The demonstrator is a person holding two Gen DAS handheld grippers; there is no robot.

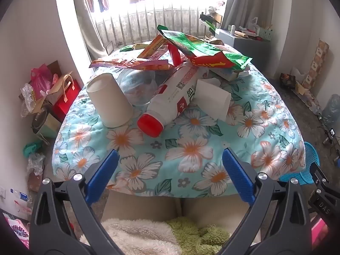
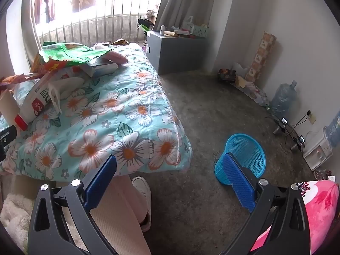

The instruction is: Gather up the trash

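Note:
A pile of trash lies on a table under a flowered cloth (image 1: 191, 148). In it are a white paper cup (image 1: 109, 99) turned upside down, a white bottle with a red cap (image 1: 170, 97) on its side, a clear plastic bottle (image 1: 138, 87), a white tissue (image 1: 212, 97), and green and red snack wrappers (image 1: 204, 51). My left gripper (image 1: 170, 170) is open and empty, short of the bottle's cap. My right gripper (image 2: 170, 180) is open and empty over the floor, right of the table. A blue mesh bin (image 2: 242, 159) stands on the floor by its right finger (image 2: 240, 184).
A grey cabinet (image 2: 176, 51) stands beyond the table. Water jugs (image 2: 282, 95) and cables (image 2: 291, 125) line the right wall. Bags and boxes (image 1: 48, 91) clutter the floor left of the table. The person's leg and white shoe (image 2: 142, 189) are below the table edge.

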